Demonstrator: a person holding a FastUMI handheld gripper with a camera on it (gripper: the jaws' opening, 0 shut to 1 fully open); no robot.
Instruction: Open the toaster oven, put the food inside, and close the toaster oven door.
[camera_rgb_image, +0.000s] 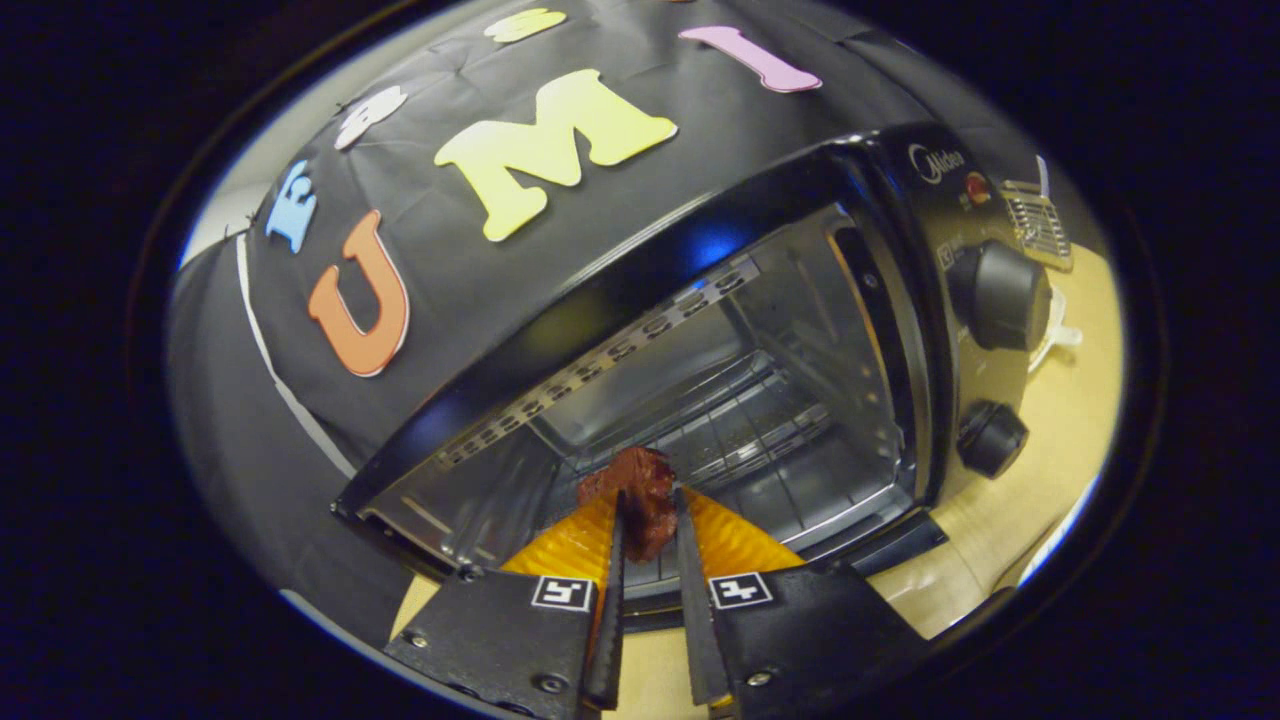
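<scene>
A black toaster oven (900, 300) stands on the pale wooden table with its door open and its metal cavity and wire rack (740, 430) exposed. A dark red-brown piece of food (640, 495) sits pinched between my two fingers, held at the cavity's mouth just above the lowered door (880, 545). My gripper (648, 515) is shut on the food, its orange-backed fingers (612, 560) pressing it from both sides. The view is tilted, so the oven leans.
Two black knobs (1000, 295) and a small red lamp sit on the oven's control panel to the right of the cavity. Beyond the oven lies a small metal grid item (1040, 225) on the table (1060, 420). Black cloth forms the wall behind.
</scene>
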